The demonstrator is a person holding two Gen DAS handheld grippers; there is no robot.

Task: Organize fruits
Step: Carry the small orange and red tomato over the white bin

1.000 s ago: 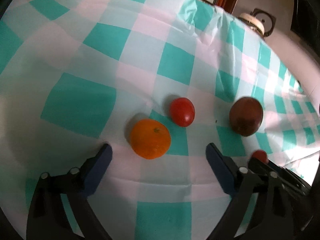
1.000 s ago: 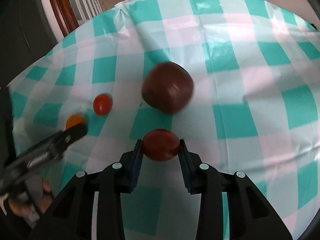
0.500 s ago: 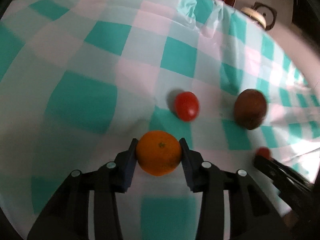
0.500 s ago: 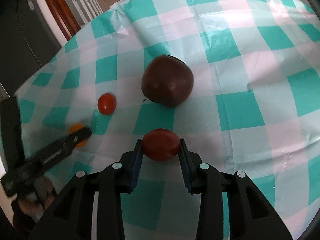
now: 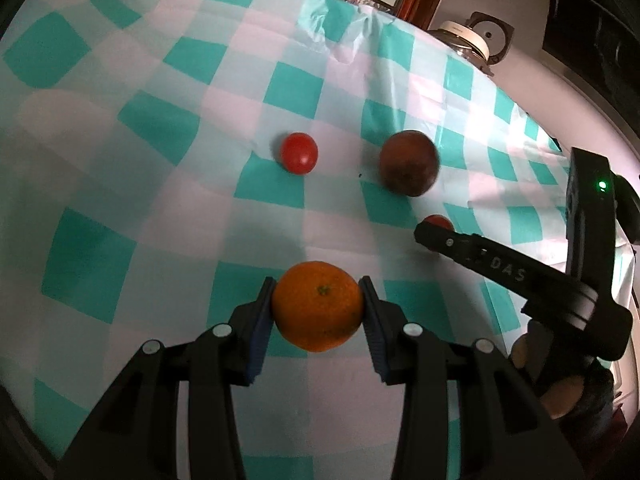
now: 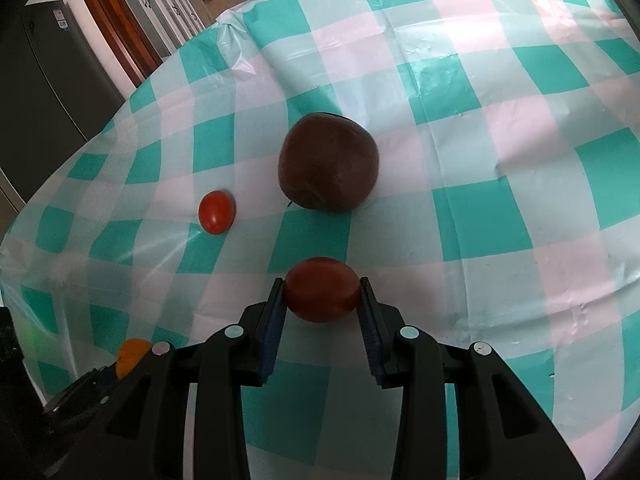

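Surface: table under a teal, pink and white checked plastic cloth [image 5: 168, 128], wooden doors and a lidded pot [image 5: 464, 38] behind.
Item 1 — orange [image 5: 318, 306], clamped between the left gripper [image 5: 318, 312] pads, at the near side of the cloth.
Item 2 — dark red tomato [image 6: 321, 289], pinched between the right gripper [image 6: 322, 300] fingers.
Item 3 — small red tomato [image 5: 299, 153], loose on the cloth, well apart from both grippers.
Item 4 — large dark brown-red fruit [image 6: 329, 163], resting just beyond the right gripper's tomato, to the right of item 3.
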